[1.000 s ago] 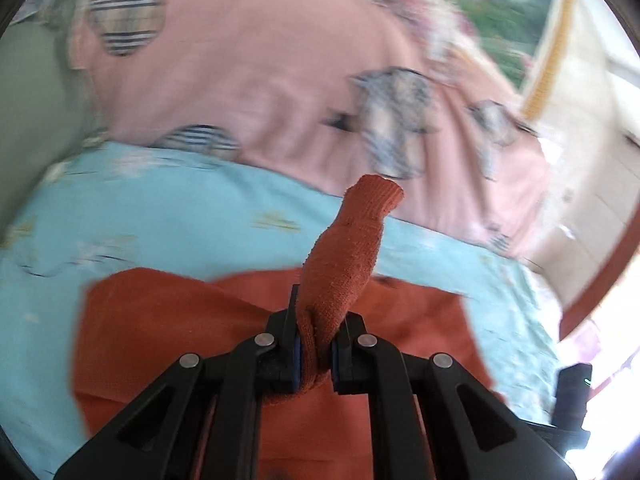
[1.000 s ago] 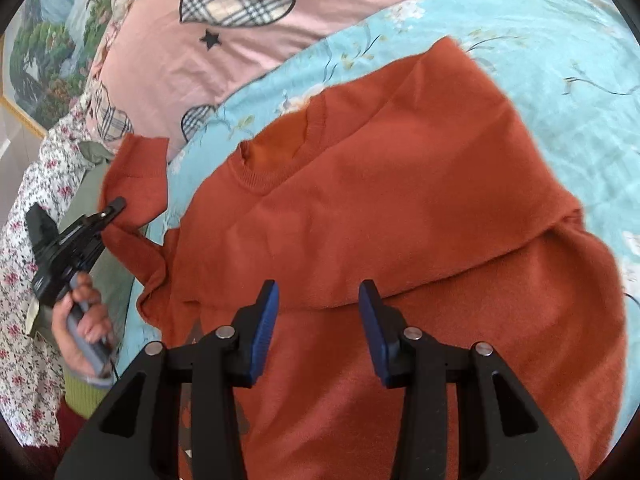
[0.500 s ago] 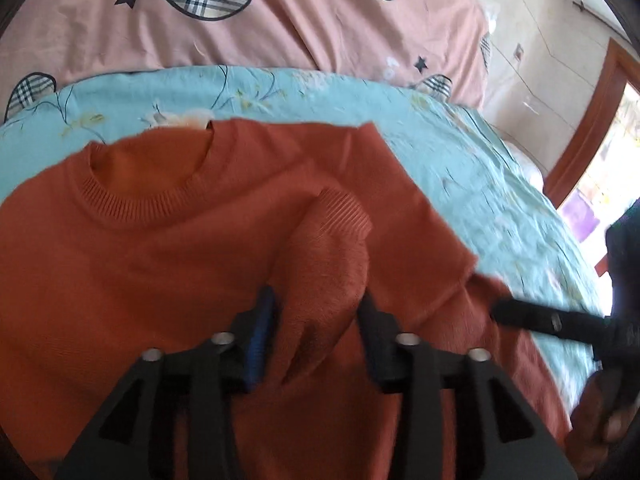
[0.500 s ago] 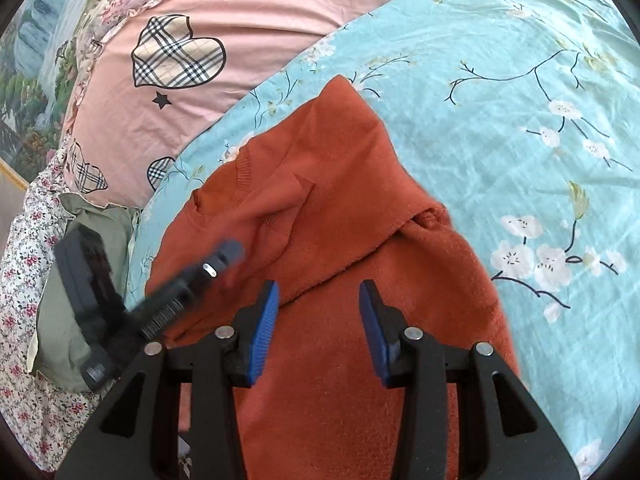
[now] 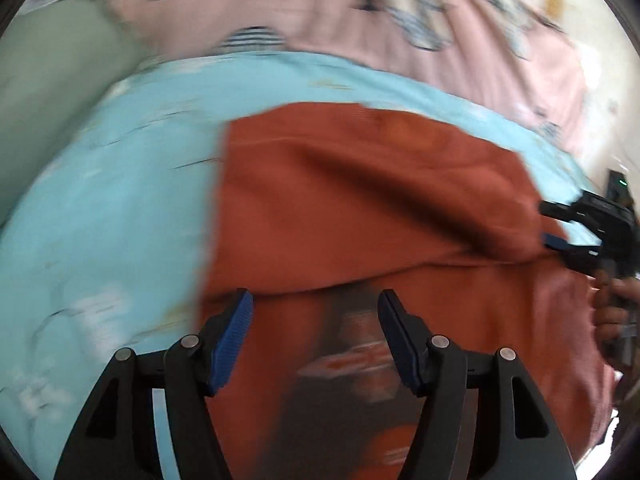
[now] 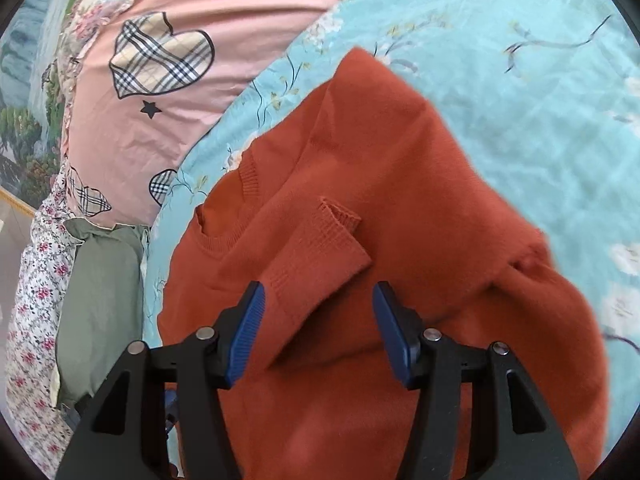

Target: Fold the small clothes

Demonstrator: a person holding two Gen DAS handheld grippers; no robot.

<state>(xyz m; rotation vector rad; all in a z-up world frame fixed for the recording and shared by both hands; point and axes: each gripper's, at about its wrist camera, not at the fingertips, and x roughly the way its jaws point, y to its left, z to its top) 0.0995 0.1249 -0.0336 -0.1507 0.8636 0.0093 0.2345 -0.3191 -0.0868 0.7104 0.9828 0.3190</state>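
Observation:
An orange knit sweater (image 6: 400, 216) lies on the light blue floral bedsheet (image 6: 520, 60), both sleeves folded across its chest. One ribbed cuff (image 6: 340, 216) rests just ahead of my right gripper (image 6: 318, 328), which is open and empty above the sweater. In the blurred left wrist view the sweater (image 5: 360, 200) shows a dark print near its lower part. My left gripper (image 5: 314, 340) is open and empty over it. The right gripper also shows at the right edge of the left wrist view (image 5: 576, 228).
A pink quilt with plaid hearts (image 6: 168, 60) lies beyond the sheet. A green cloth (image 6: 100, 280) and a floral fabric (image 6: 32, 300) lie at the left. A landscape picture (image 6: 24, 80) hangs at the far left.
My left gripper carried the sleeve over the sweater's chest, opened and let it go, then drew back. My right gripper stayed open and moved closer over the sweater.

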